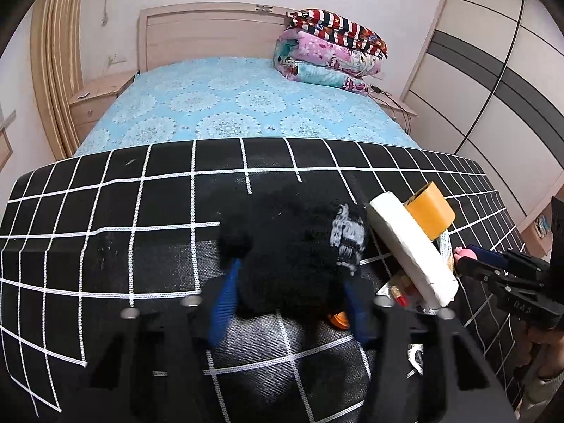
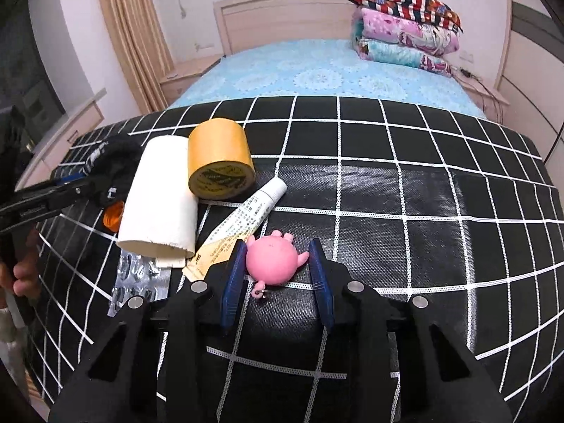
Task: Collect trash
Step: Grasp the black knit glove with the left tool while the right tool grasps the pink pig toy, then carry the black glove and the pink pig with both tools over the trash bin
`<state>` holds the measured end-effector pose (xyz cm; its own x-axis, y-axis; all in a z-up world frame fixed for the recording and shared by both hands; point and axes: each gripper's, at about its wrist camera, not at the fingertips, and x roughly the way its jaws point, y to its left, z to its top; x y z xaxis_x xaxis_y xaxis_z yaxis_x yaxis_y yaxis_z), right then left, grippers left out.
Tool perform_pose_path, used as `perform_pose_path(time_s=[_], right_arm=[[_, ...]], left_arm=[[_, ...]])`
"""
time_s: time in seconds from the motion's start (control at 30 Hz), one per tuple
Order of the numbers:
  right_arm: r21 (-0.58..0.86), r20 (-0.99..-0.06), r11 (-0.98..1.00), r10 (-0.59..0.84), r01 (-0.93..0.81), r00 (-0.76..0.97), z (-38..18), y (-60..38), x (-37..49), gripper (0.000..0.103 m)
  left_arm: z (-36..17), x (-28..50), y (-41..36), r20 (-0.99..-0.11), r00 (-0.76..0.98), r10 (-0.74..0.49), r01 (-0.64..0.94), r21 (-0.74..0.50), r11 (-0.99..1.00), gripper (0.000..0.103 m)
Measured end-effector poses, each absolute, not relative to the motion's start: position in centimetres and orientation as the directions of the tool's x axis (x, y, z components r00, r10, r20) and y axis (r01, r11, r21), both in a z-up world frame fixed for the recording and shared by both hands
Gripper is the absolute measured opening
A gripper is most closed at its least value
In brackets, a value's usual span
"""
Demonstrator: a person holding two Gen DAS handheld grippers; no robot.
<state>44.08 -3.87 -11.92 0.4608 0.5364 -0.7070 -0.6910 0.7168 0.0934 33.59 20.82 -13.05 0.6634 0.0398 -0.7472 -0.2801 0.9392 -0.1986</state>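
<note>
Since trash lies bunched on black mat (image 2: 405, 190), you bring both claws low: left claw (image 1: 289, 282) clamped on black cloth (image 1: 292, 246), right claw (image 2: 278, 264) apart around pink toy (image 2: 271, 259), ready to squeeze.

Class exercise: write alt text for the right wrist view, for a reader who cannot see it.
The right gripper straddles a pink toy keychain on a black mat with a white grid. To its left lie a white tube, a white roll and a yellow tape roll; the left gripper reaches into a black fuzzy item.

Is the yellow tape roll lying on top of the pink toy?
No, the yellow tape roll rests behind the white tube, apart from the pink toy.
</note>
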Motion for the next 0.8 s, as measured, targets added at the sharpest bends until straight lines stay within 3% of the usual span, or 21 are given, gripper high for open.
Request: perform_pose_path(time_s=[0.07, 0.23, 0.8], right_arm=[[0.09, -0.708, 0.717, 0.535, -0.691, 0.462, -11.8, -3.8, 44.1, 0.036], [0.097, -0.701, 0.717, 0.542, -0.691, 0.464, -11.6, -4.1, 43.7, 0.036], [0.087, -0.661, 0.695, 0.577, -0.714, 0.481, -8.8, -6.3, 38.4, 0.036]], left_arm=[[-13.0, 33.4, 21.1, -0.747, 0.664, 0.035, -0.281, -0.207, 0.937, 0.031], [-12.4, 32.6, 20.9, -0.742, 0.67, 0.032, -0.274, -0.207, 0.939, 0.024], [-6.5, 26.6, 18.1, -0.679, 0.732, 0.049, -0.246, -0.197, 0.949, 0.023]])
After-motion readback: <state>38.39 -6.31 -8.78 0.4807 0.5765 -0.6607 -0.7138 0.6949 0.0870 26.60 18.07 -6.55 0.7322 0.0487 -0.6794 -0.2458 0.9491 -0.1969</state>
